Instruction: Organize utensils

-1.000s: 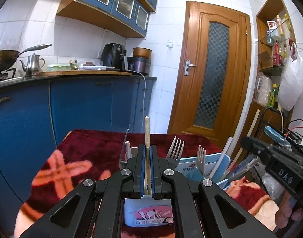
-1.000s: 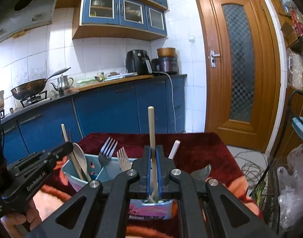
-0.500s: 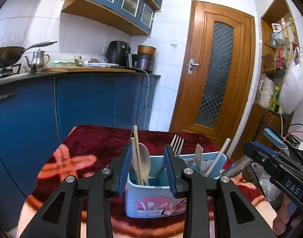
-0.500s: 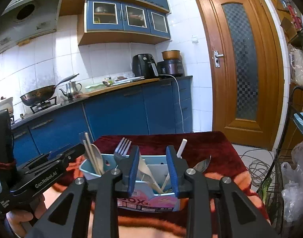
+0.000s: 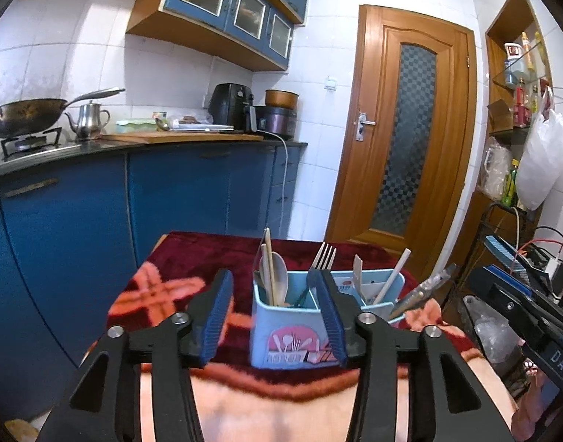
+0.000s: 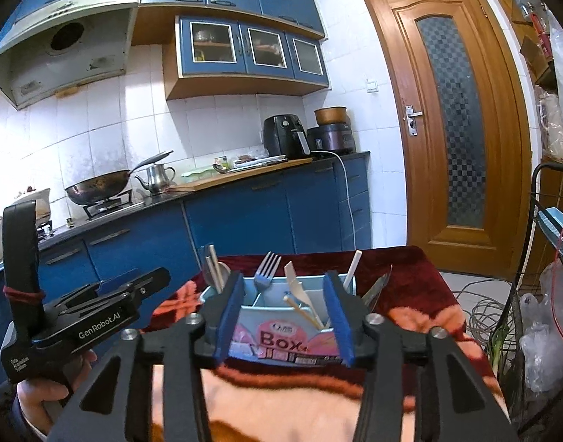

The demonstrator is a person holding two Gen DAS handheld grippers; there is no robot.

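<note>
- Left tool (image 5: 275,313) spread wide, gripping nothing, hovering just short of the light-blue utensil box (image 5: 281,335).
- Right tool (image 6: 283,315) likewise released and empty, blue pads (image 6: 229,316) framing the box's front wall with the "Box" lettering.
- Box upright on a counter draped in a dark red patterned blanket (image 5: 178,291).
- In the left compartment: wooden chopsticks (image 5: 268,261) and a spoon (image 5: 281,270), leaning together.
- In the middle: a fork (image 6: 265,269), tines up.
- Toward the right: a pale plastic fork (image 5: 356,270), a white stick (image 6: 353,265), and a metal piece (image 6: 377,287) sticking out at the right edge, too unclear to name.
- Left tool's body visible at lower left of the right wrist view, held in a hand (image 6: 42,394).
</note>
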